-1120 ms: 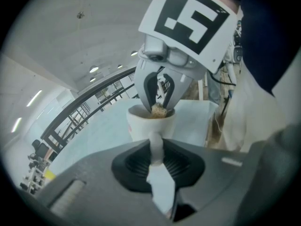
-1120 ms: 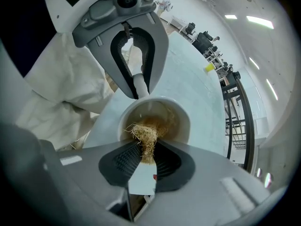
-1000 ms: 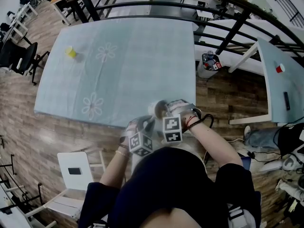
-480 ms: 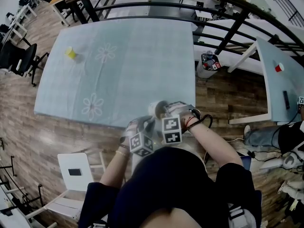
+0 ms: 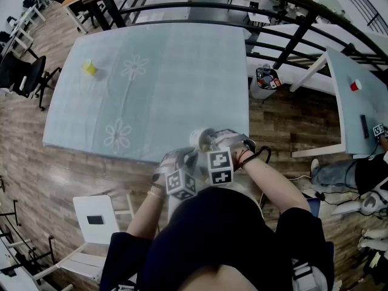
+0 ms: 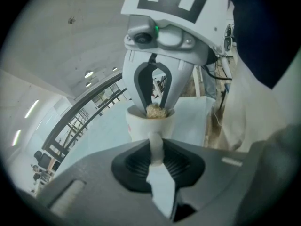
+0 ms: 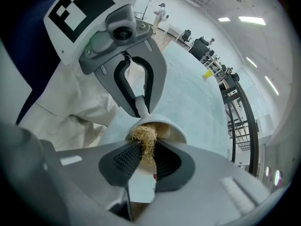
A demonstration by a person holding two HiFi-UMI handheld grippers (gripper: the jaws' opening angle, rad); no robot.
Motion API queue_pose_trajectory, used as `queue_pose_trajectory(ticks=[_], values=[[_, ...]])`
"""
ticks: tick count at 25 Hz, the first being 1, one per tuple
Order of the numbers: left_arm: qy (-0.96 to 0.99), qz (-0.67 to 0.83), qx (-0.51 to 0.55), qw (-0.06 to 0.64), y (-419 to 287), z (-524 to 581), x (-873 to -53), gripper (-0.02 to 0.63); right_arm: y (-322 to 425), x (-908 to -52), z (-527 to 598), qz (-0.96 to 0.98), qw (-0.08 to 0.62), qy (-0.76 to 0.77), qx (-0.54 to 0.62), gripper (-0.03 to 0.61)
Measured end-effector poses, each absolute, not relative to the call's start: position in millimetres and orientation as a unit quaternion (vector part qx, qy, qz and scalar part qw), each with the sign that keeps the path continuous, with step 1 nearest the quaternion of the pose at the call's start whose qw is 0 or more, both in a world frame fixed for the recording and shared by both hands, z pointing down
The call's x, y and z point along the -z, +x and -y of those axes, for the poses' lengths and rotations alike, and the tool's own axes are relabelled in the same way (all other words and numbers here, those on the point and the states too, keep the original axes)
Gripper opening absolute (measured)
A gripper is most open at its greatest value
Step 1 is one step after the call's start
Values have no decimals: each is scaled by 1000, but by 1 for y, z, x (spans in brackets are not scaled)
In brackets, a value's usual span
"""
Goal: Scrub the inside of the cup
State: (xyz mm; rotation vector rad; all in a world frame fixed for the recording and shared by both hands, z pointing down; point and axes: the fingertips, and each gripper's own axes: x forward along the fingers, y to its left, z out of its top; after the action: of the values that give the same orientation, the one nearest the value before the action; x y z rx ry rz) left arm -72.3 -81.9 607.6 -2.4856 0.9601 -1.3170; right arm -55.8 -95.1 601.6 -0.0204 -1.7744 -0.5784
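Head view: cup [image 5: 200, 137] mostly hidden behind left claw [image 5: 189, 156] and right claw [image 5: 212, 143], cup floor covered by straw-coloured scrubber [image 7: 143, 136], small yellow thing [image 5: 89, 66] far left on worktop [image 5: 176, 59] too small to identify.

The cup [image 6: 141, 126] is white and the scrub pad [image 7: 143, 138] straw-coloured. The pale blue tabletop [image 5: 182, 53] bears white flower outlines. A yellow object [image 5: 89, 66] sits at upper left. The left tongs [image 6: 156, 154] and right tongs [image 7: 143, 159] are grey, with black-and-white square markers.

Yellow object [image 5: 89, 66] on flowered tablecloth [image 5: 182, 59]
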Motion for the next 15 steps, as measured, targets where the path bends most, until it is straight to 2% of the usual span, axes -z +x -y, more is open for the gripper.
queue_pose_trajectory(ticks=[15], values=[[-831, -312, 449, 102, -70, 82, -609, 52, -59, -590, 106, 774, 587, 14, 239, 72]])
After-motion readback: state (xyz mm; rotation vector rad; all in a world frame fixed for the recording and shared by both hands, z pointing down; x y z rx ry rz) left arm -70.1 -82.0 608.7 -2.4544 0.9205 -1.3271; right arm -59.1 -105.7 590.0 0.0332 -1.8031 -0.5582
